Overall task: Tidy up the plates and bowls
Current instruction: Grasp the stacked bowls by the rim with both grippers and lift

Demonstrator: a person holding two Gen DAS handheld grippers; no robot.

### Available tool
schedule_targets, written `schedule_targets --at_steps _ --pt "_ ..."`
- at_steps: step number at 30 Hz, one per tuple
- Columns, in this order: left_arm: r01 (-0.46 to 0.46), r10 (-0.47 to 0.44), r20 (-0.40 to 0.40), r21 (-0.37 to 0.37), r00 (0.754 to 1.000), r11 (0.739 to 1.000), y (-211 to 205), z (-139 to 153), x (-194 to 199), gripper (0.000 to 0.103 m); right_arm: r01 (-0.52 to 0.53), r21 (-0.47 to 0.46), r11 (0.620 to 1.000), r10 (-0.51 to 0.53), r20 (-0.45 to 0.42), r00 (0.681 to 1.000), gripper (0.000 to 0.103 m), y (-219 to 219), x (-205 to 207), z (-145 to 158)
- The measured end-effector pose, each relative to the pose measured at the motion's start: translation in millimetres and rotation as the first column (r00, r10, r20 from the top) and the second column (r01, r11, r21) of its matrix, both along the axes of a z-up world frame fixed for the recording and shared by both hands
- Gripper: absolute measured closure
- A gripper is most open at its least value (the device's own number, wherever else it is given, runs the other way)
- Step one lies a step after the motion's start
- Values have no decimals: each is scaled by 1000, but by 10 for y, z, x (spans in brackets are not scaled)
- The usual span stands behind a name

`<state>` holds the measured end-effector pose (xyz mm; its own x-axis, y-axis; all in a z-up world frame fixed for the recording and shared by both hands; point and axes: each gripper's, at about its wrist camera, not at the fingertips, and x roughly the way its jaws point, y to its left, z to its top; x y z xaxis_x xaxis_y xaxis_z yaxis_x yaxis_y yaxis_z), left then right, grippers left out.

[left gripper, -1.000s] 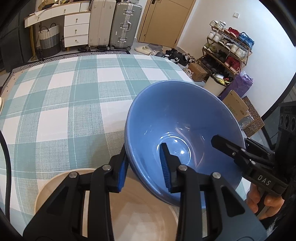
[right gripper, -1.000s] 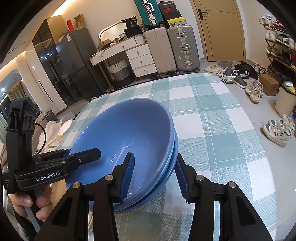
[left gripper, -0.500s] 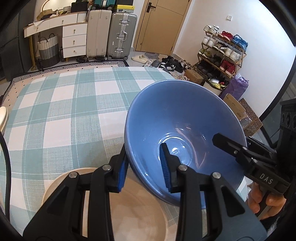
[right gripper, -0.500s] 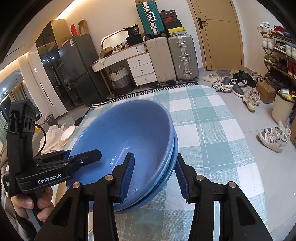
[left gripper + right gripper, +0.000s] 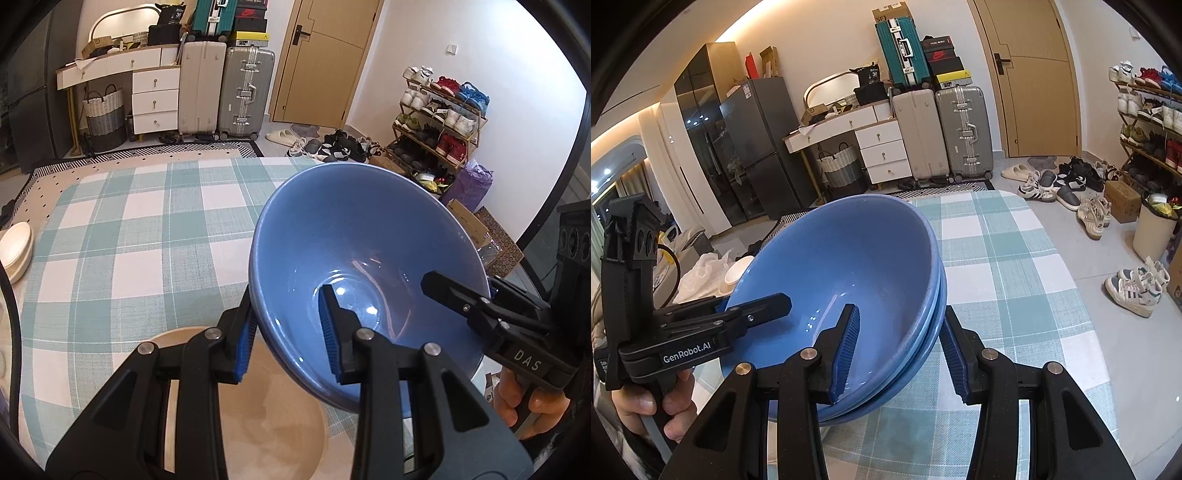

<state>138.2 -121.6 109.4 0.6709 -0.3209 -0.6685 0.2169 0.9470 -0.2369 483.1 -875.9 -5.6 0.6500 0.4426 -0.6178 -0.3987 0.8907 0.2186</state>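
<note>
Change since a second ago: both grippers and the blue bowls (image 5: 849, 266) sit higher over the table (image 5: 122, 229); more floor and door show behind, and the beige plate (image 5: 266, 413) below looks farther off.
Left gripper (image 5: 286, 338): clenched on the near wall of the bowls, one blue pad inside, the other outside against the underside.
Right gripper (image 5: 897, 345): clenched on the opposite rim; its inner pad lies inside the top bowl, its outer pad against the lower rims.
Bowls: at least two nested, to judge by the stacked rims in the right wrist view; they hang tilted between the two grippers, clear of the checked cloth.
Where they are: above the near edge of the table, partly over the beige plate, which lies flat on the cloth.
Done so far: blue bowls appear already gathered into one stack and that stack is lifted.
Left to do: set the stack down in its place; where that is I cannot tell.
Other crockery: white dishes (image 5: 16, 251) rest at the far left edge of the table, apart from the stack; probably still to be sorted.
Progress, as a judgement: roughly midway.
</note>
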Motion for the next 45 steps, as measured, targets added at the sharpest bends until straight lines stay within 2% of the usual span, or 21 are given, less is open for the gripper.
schedule_targets --at_steps 15,26,35,45 --pt "-56 57 64 -15 996 998 390 432 -617 74 -51 0 999 51 54 997 57 330 -430 374" --pt "-115 115 79 -14 990 993 784 573 -1016 74 -100 1 995 100 53 994 57 686 -623 414" --pt "-162 163 60 -12 985 987 1085 486 -1205 74 -142 -7 990 142 27 989 57 982 -702 301" --pt "-200 200 13 -1 980 980 1305 197 -1173 74 -177 -12 984 176 -18 984 57 1197 -650 38"
